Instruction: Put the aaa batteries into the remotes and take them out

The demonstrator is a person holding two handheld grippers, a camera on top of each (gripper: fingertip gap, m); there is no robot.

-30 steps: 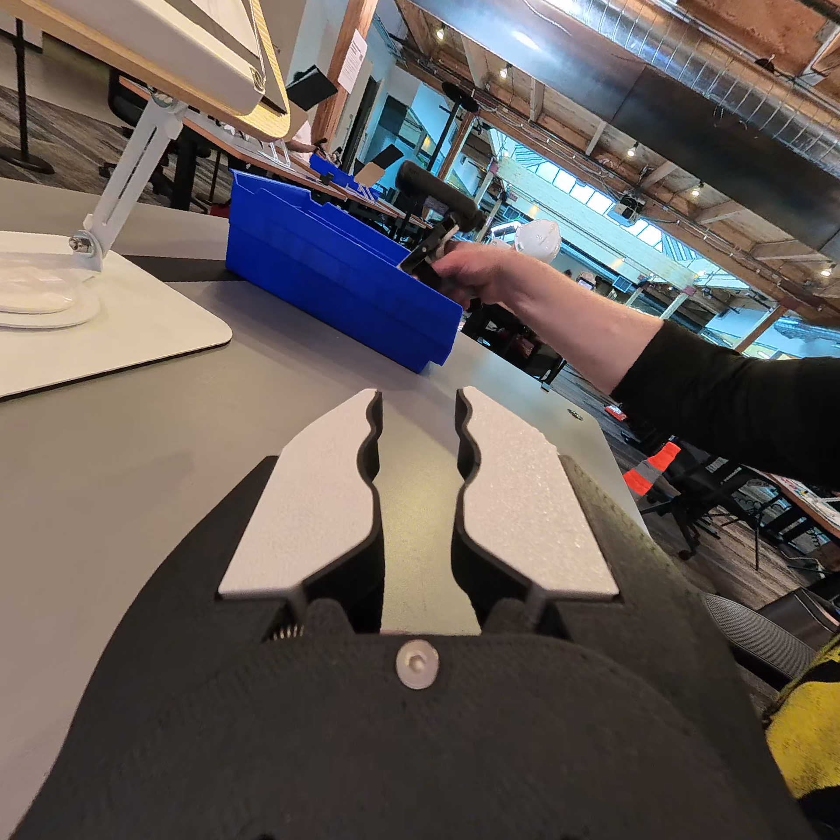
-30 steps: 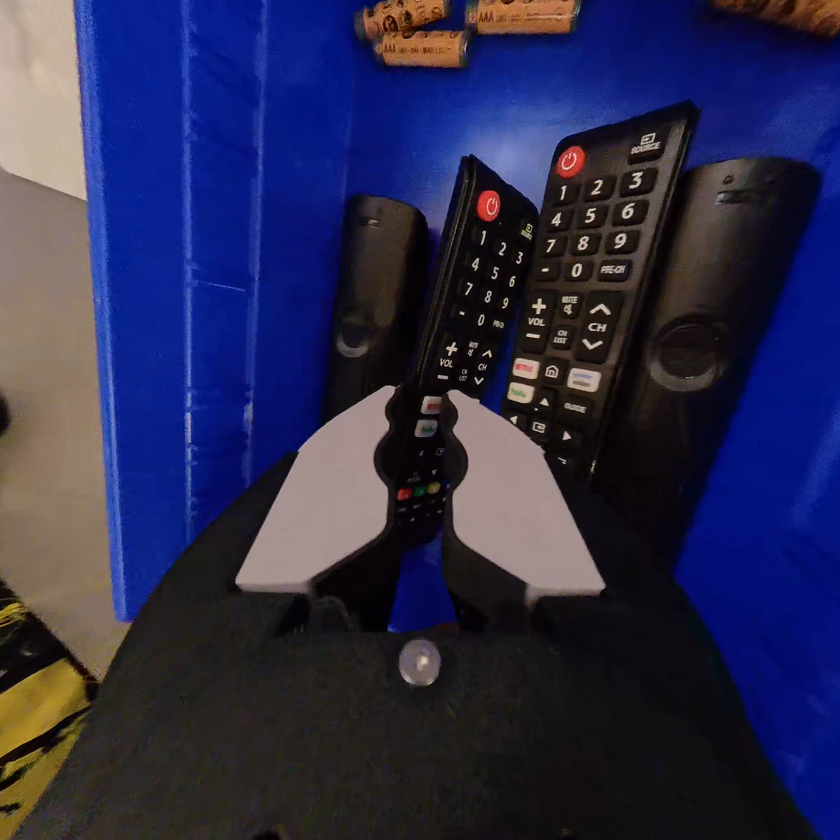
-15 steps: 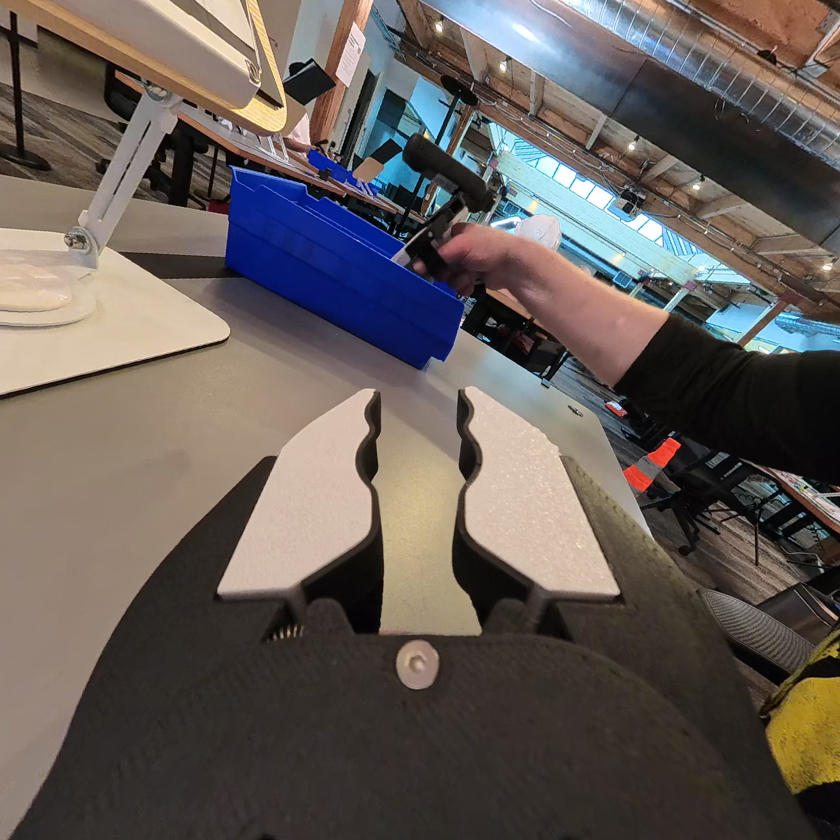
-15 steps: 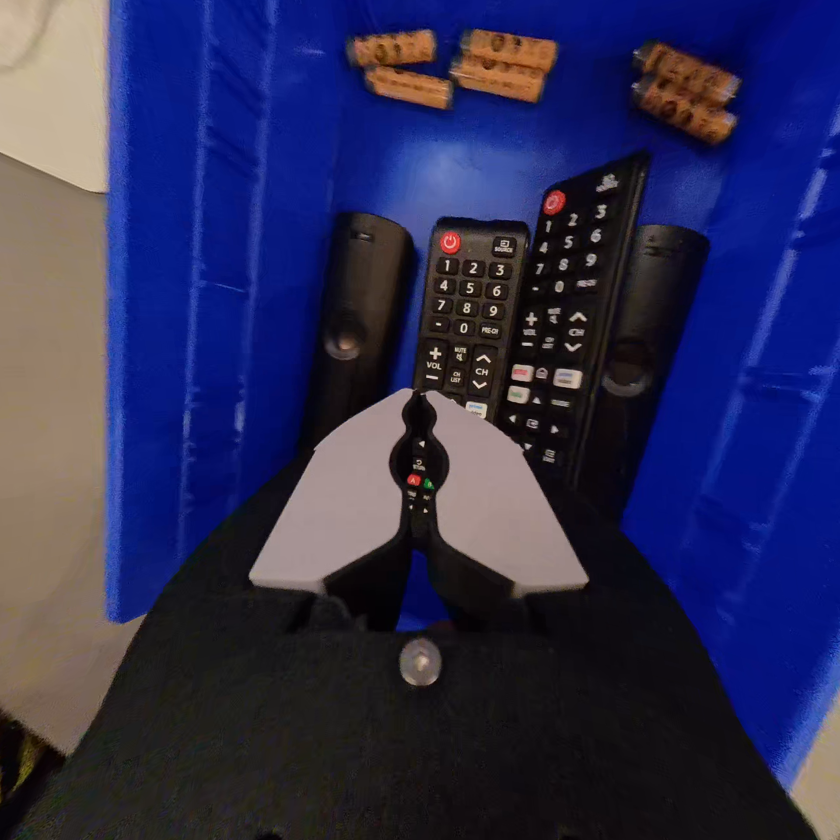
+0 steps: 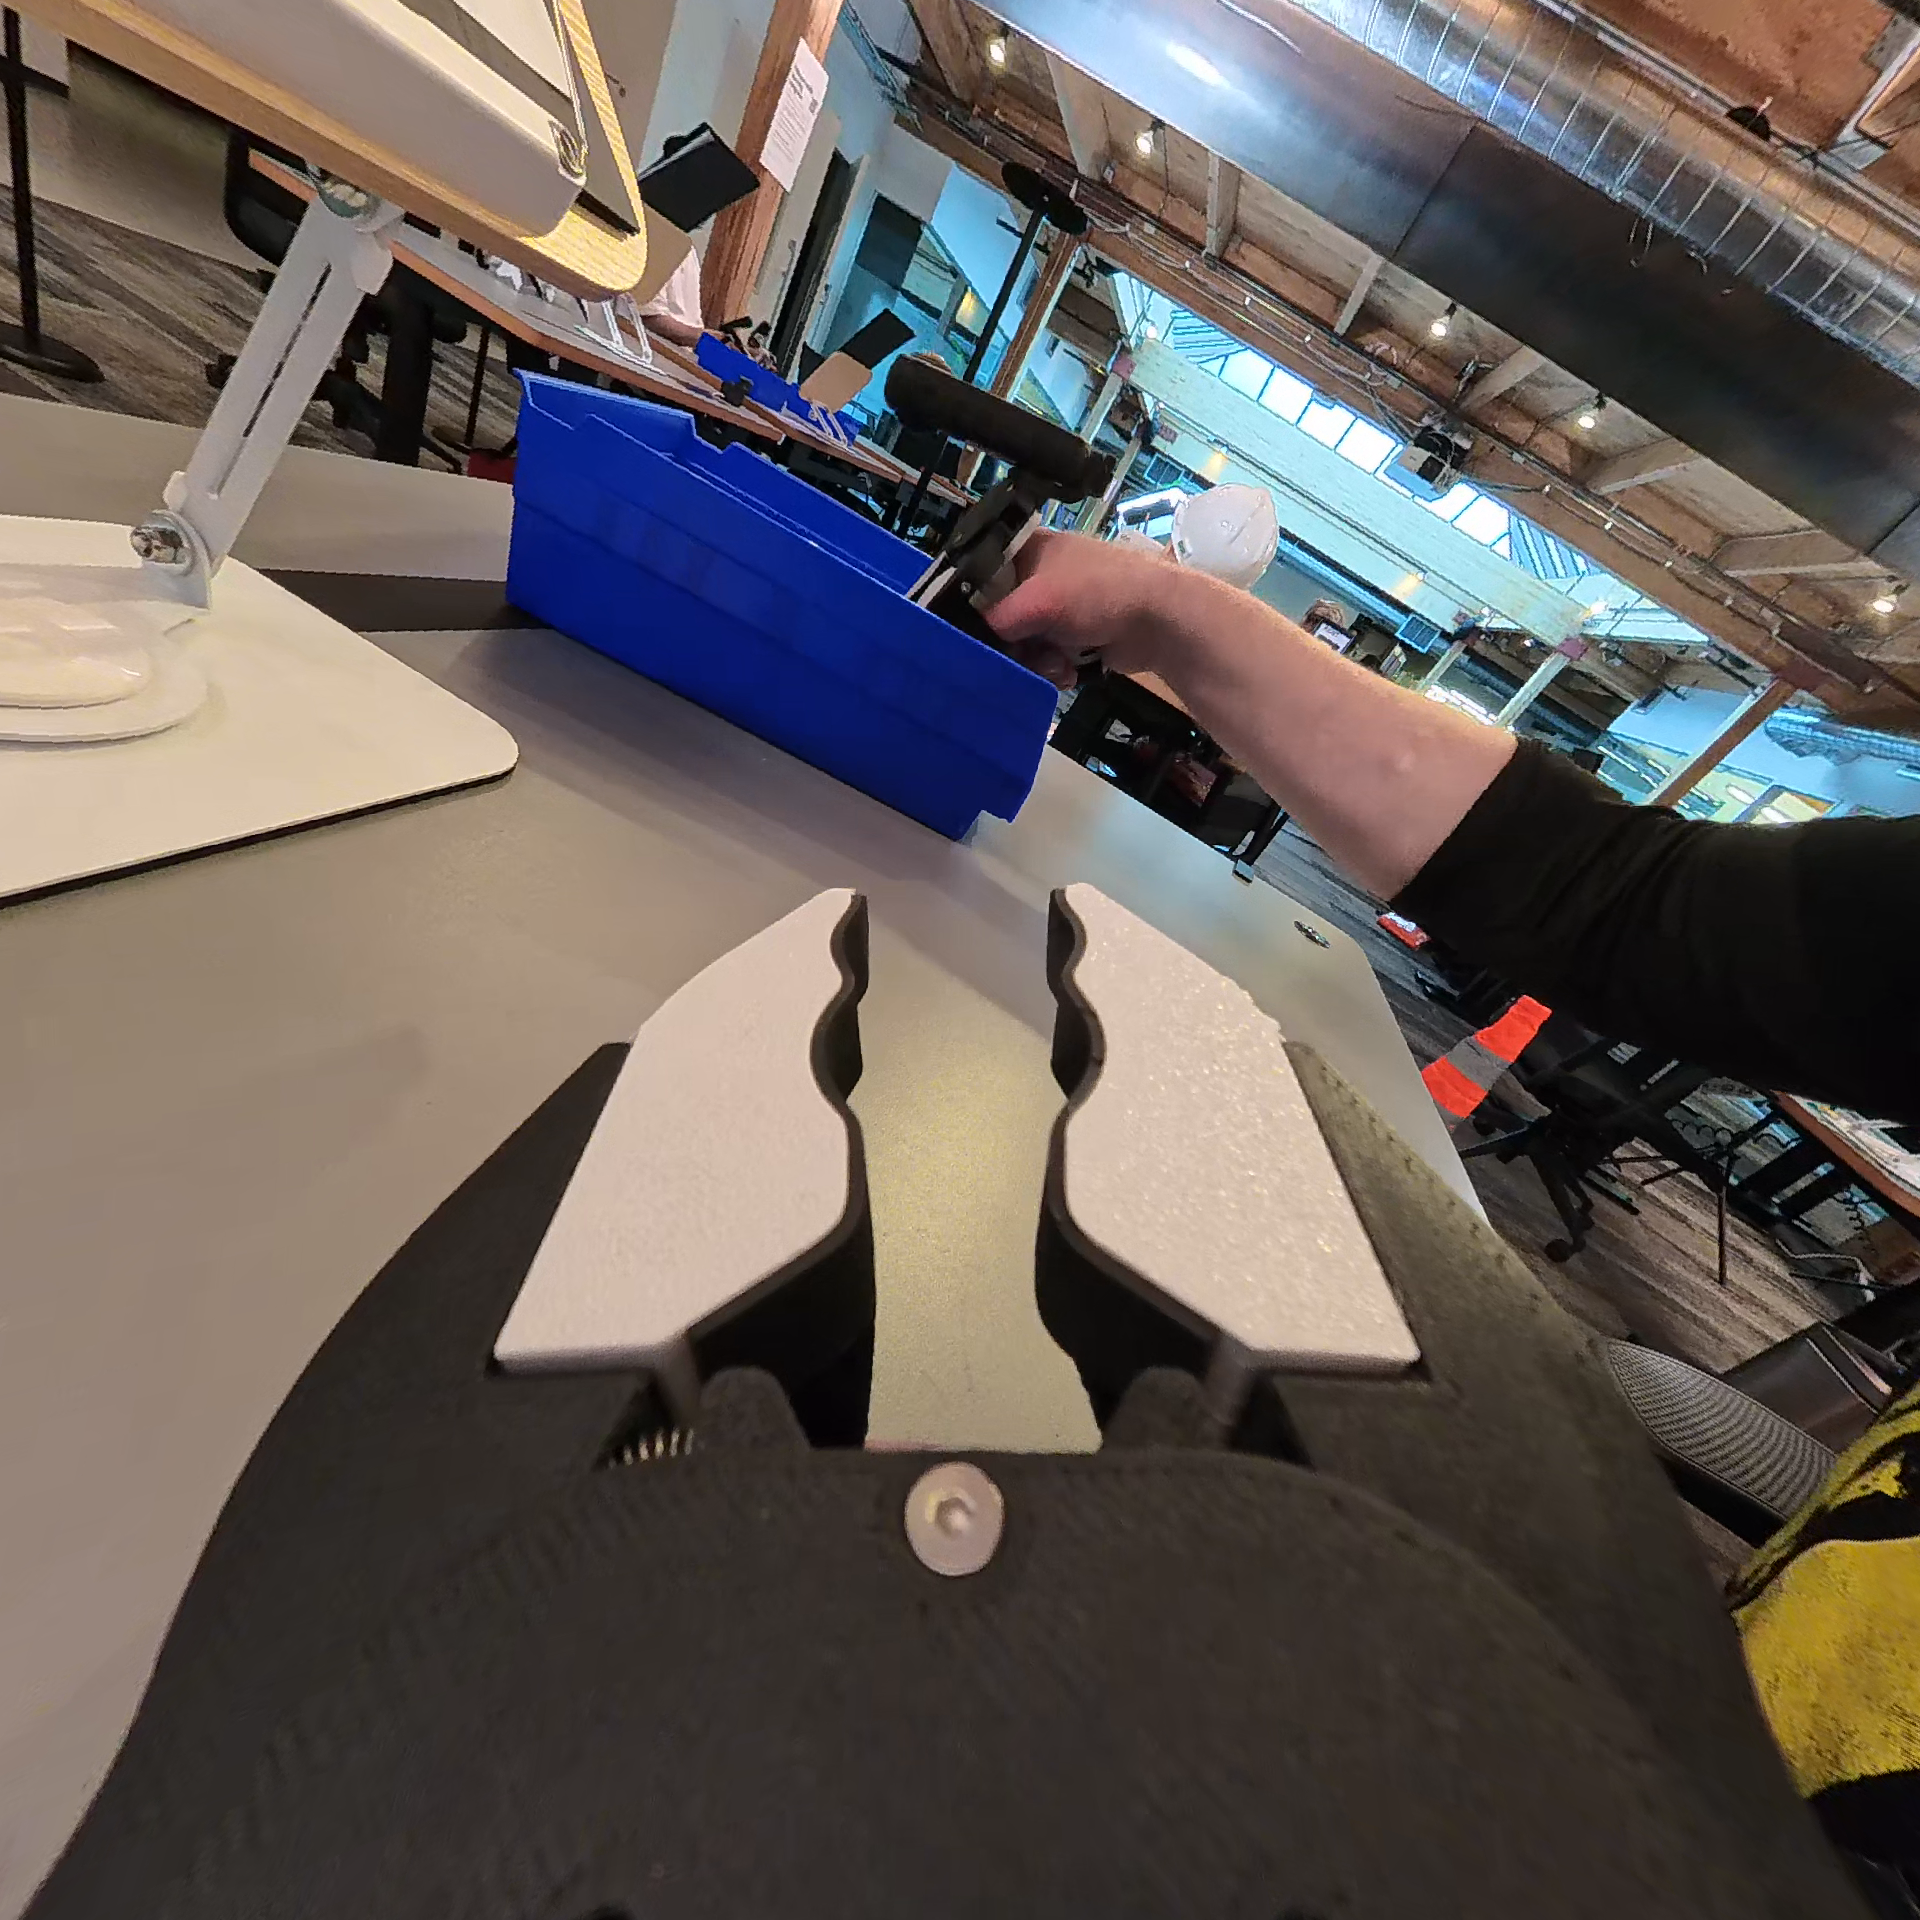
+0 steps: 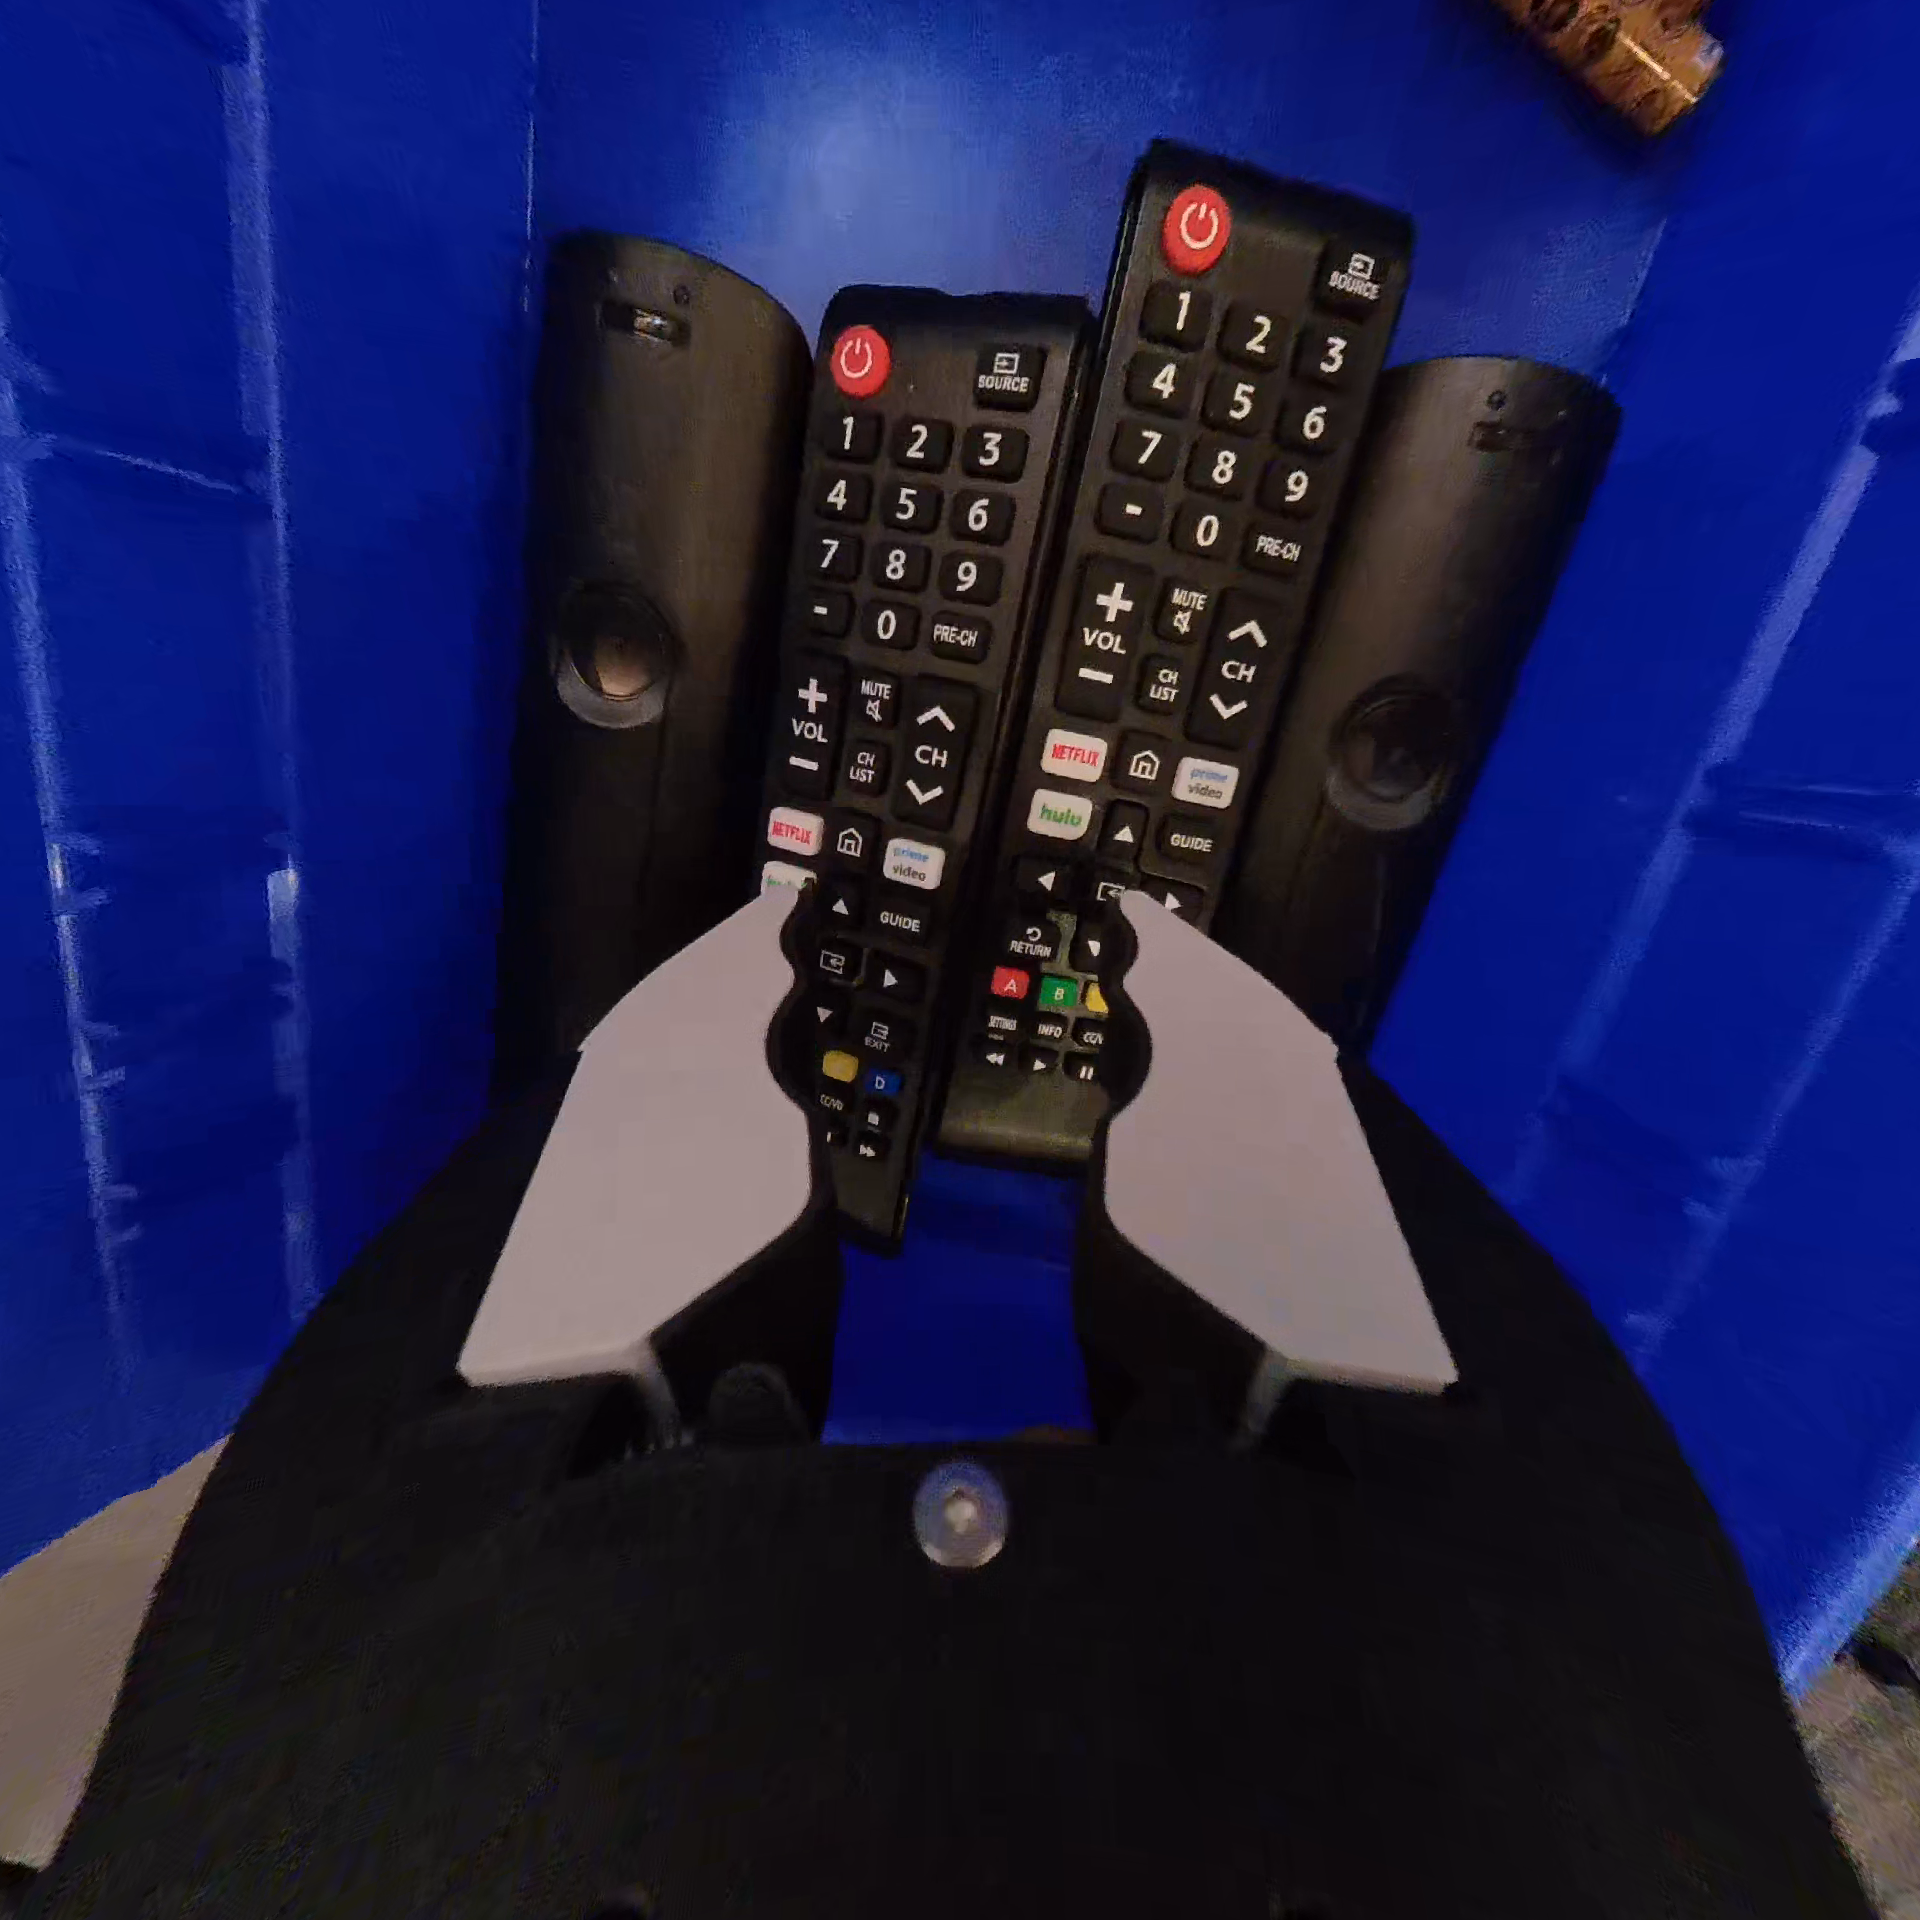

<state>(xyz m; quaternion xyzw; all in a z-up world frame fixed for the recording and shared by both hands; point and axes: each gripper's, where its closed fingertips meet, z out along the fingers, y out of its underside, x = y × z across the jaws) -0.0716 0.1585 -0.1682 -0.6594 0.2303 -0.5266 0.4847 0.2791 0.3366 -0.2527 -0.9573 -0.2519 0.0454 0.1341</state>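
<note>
Am hovering right gripper [image 6: 956, 914], jaws wide, over two black button remotes [image 6: 904, 665] lying lengthwise ahead in blue plastic bin [image 6: 312, 623]. Left gripper [image 5: 951, 914] idling part-open, empty, farther away.

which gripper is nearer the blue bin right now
Right. The right gripper is inside the blue bin, open over the remotes. The left gripper sits back on the grey table, short of the bin.
</note>
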